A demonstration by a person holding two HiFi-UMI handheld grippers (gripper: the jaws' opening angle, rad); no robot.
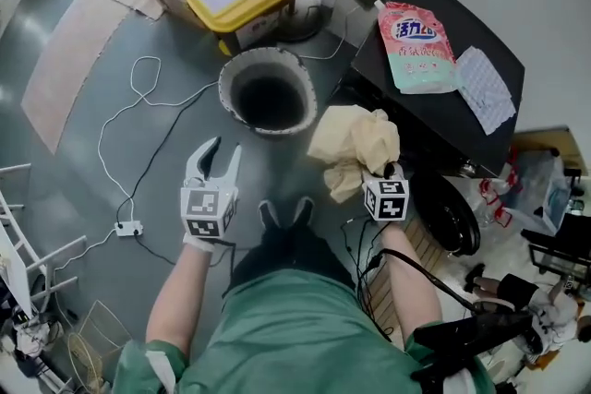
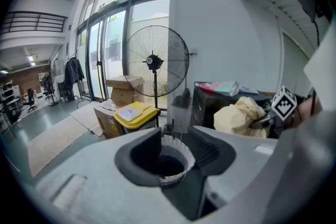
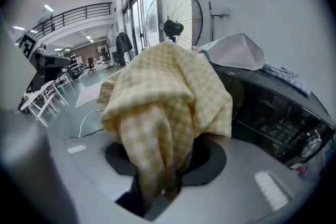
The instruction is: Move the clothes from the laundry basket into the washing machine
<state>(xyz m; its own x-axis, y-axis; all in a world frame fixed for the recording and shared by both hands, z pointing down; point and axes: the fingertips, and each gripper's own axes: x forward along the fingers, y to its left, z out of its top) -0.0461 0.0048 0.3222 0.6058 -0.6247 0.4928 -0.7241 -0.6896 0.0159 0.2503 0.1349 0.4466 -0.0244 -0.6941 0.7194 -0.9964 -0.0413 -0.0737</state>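
Yellow checked cloth (image 3: 168, 86): bunched and clamped in the right gripper (image 1: 374, 171). It is piled over and ahead of the jaws, with a tail hanging down between them. It is out of the basket and not yet in the machine.
Right gripper: clenched on the cloth, with folds spilling over both jaws and hiding the tips.
Left gripper (image 1: 224, 152): jaws spread with nothing between them, held over the bare floor.
Laundry basket (image 1: 226, 88): on the floor ahead of and below the left gripper. Its inside looks dark and bare, so this is likely the last piece.
Washing machine (image 1: 434, 120): black, just to the right of the right gripper. A detergent pouch (image 1: 417, 46) lies on its top, beyond the cloth. The round dark front low on the gripper's right looks like the door, but I cannot tell whether it is open.
Step in hand: carrying the cloth across to the drum.
Doing it well: keep the squeeze firm, since only part of the bundle is pinched. Bring the gripper down and to its right, level with the door. Push the bundle well inside before letting go. The free left gripper could tuck in the hanging tail.
Risk: loose folds may catch on the door rim or slide back out.
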